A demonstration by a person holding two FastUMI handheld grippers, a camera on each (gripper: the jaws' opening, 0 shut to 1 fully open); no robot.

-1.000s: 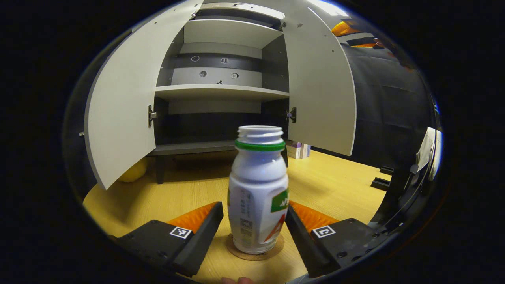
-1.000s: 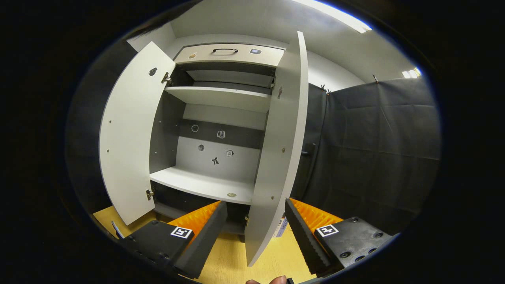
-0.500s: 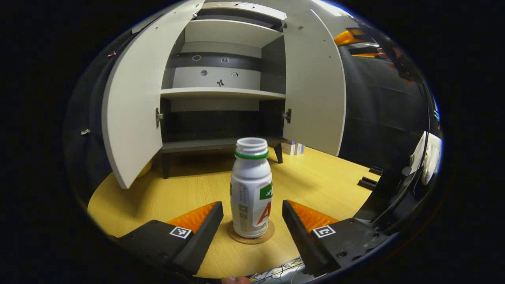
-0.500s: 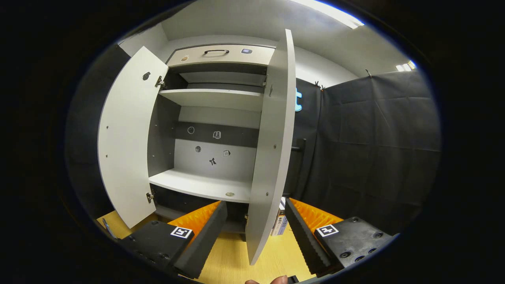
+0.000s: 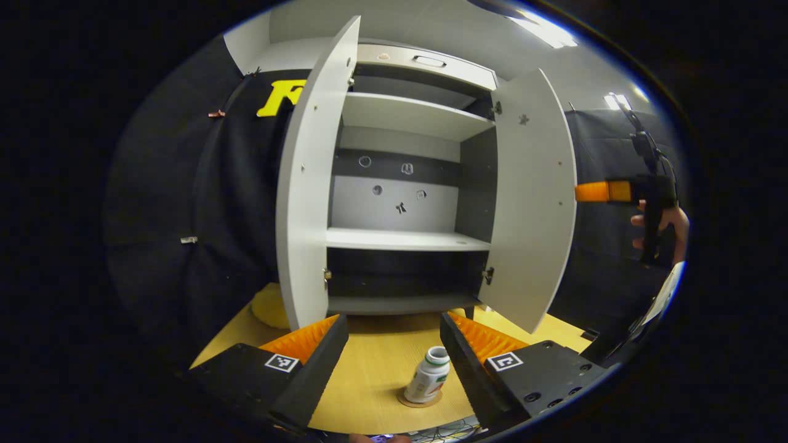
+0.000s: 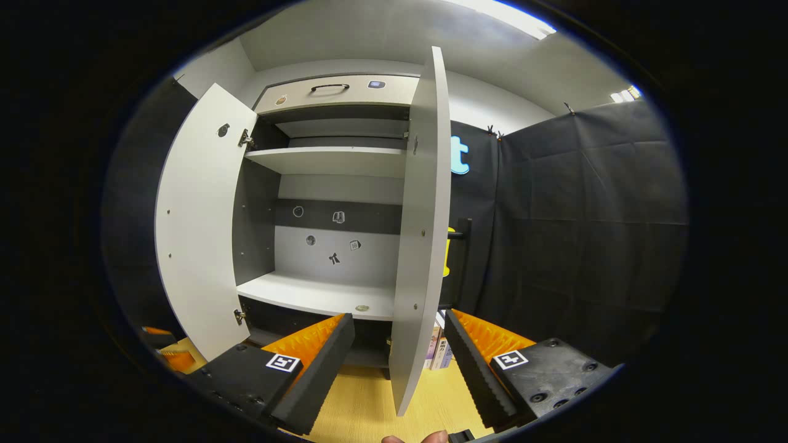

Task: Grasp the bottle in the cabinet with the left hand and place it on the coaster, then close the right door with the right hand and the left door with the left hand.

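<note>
White bottle sits on your coaster at lower centre; both grippers' fingers gape empty, right door and left door remaining open.

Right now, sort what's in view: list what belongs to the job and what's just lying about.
Job:
bottle, standing on the coaster
right door, open
left door, open
left gripper, open
right gripper, open

Lying about:
books beside the cabinet
yellow round thing behind the left door
</note>
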